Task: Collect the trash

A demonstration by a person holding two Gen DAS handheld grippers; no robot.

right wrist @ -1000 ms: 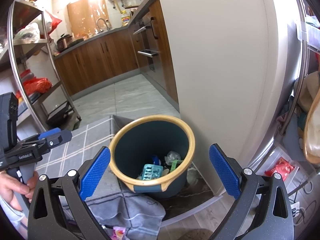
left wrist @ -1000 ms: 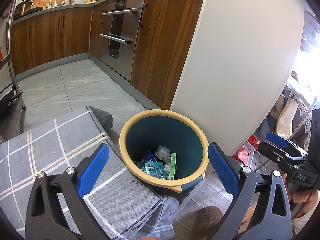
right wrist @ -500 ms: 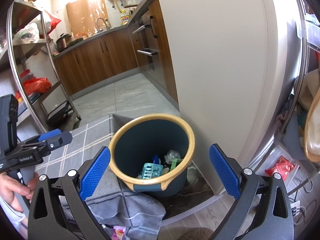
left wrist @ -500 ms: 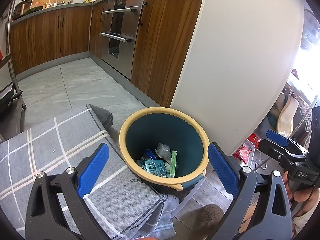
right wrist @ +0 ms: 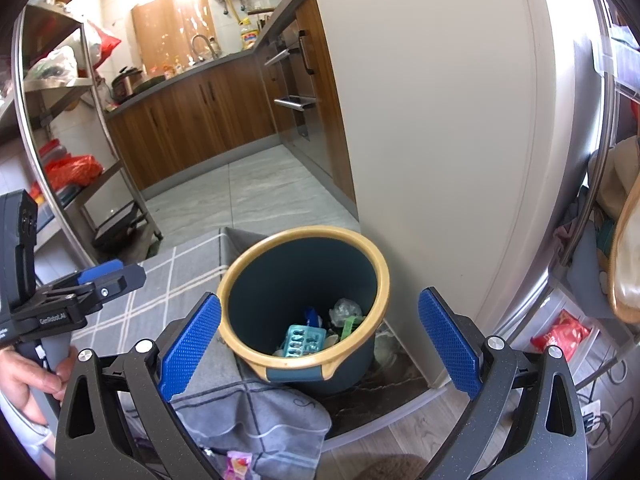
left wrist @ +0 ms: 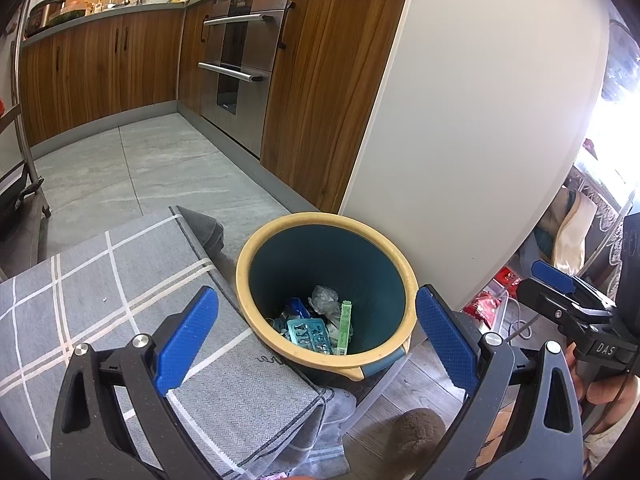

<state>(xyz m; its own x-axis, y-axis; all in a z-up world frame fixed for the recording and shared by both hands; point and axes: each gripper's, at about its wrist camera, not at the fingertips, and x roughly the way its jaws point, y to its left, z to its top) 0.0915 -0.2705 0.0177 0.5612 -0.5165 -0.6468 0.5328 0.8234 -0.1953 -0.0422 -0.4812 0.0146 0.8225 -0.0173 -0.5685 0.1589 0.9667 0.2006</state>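
A dark teal bin (left wrist: 280,252) (right wrist: 280,280) with a yellow rim stands on the floor beside a grey checked cloth (left wrist: 100,280) (right wrist: 168,280). Inside lie a teal blister pack (left wrist: 310,332) (right wrist: 302,340), a green stick-shaped wrapper (left wrist: 345,326) and crumpled clear plastic (left wrist: 324,300) (right wrist: 344,308). My left gripper (left wrist: 316,338) hovers open above the bin, nothing between its blue pads. My right gripper (right wrist: 318,342) is also open and empty over the bin. Each gripper shows in the other's view, hand-held: the right gripper (left wrist: 568,300), the left gripper (right wrist: 80,288).
A tall white cabinet panel (left wrist: 460,120) rises right behind the bin. Wooden kitchen cabinets and an oven (left wrist: 236,60) line the far side of a grey tiled floor (left wrist: 140,168). A metal shelf rack (right wrist: 60,140) stands left. Red packets (right wrist: 560,332) and a pink wrapper (right wrist: 238,462) lie low.
Both views have barely shifted; the bin and its contents stay in place and both grippers remain open.
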